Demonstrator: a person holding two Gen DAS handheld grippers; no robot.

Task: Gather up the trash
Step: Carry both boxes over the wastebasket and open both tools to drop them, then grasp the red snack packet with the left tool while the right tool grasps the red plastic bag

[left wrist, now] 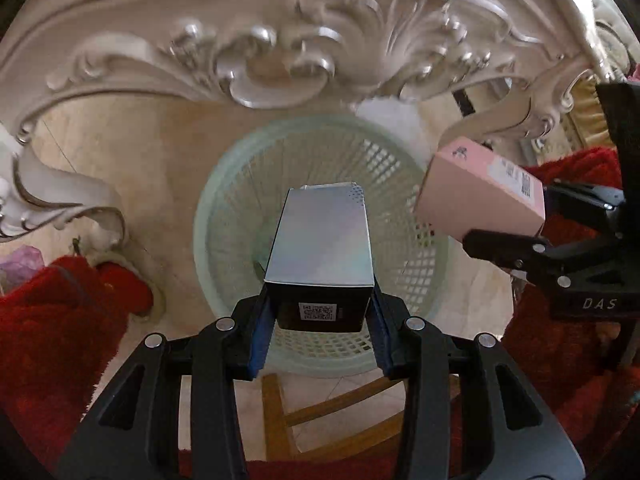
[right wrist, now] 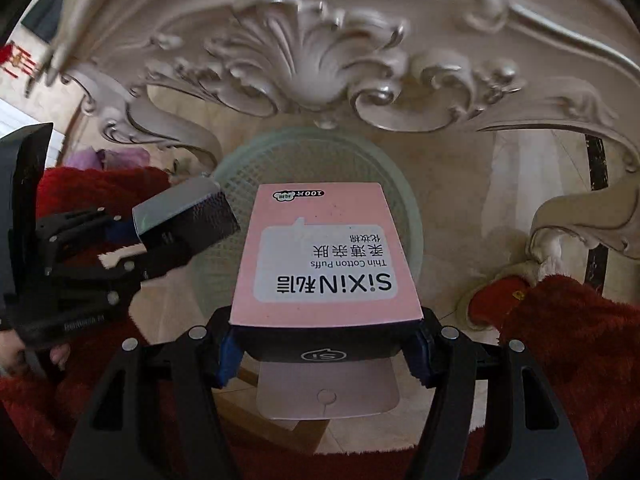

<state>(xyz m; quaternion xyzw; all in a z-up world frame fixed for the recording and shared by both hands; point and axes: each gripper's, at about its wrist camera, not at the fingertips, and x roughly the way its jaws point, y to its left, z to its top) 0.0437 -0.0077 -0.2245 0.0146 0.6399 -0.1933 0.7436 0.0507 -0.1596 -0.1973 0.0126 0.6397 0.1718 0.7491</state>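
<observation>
My left gripper (left wrist: 320,320) is shut on a silver box (left wrist: 324,240) with a black end and holds it over a pale green mesh basket (left wrist: 404,184) on the floor. My right gripper (right wrist: 326,344) is shut on a pink cotton puff box (right wrist: 324,256) with an open flap, also held above the basket (right wrist: 248,168). The pink box (left wrist: 480,192) shows at the right of the left wrist view, over the basket's right rim. The silver box (right wrist: 184,212) shows at the left of the right wrist view.
An ornate carved white table apron (left wrist: 280,52) and curved legs (right wrist: 580,220) stand just behind the basket. Red fluffy fabric (left wrist: 52,328) lies left and right (right wrist: 580,340). A wooden stool frame (left wrist: 320,412) is below the grippers, on beige tile floor (left wrist: 140,152).
</observation>
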